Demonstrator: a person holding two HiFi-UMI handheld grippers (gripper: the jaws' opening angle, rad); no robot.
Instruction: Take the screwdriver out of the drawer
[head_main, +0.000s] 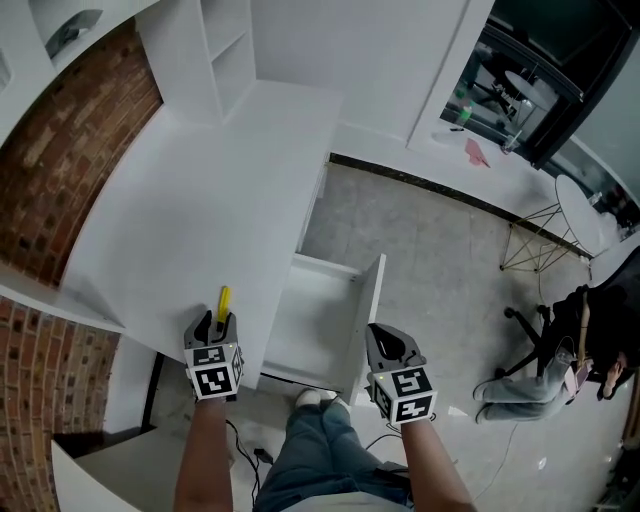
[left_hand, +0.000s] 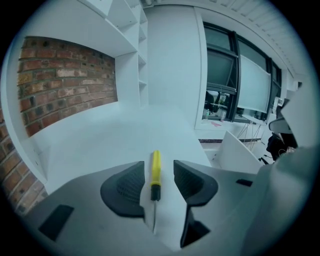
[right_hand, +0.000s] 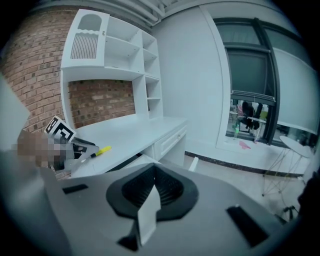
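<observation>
Jaws of left gripper (head_main: 220, 322) stand apart around the screwdriver (left_hand: 155, 169).

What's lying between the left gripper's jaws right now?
The screwdriver, yellow handle pointing away, lies on the white desk between the jaws of the left gripper. The jaws stand apart and touch neither side of it. The left gripper view shows this.
</observation>
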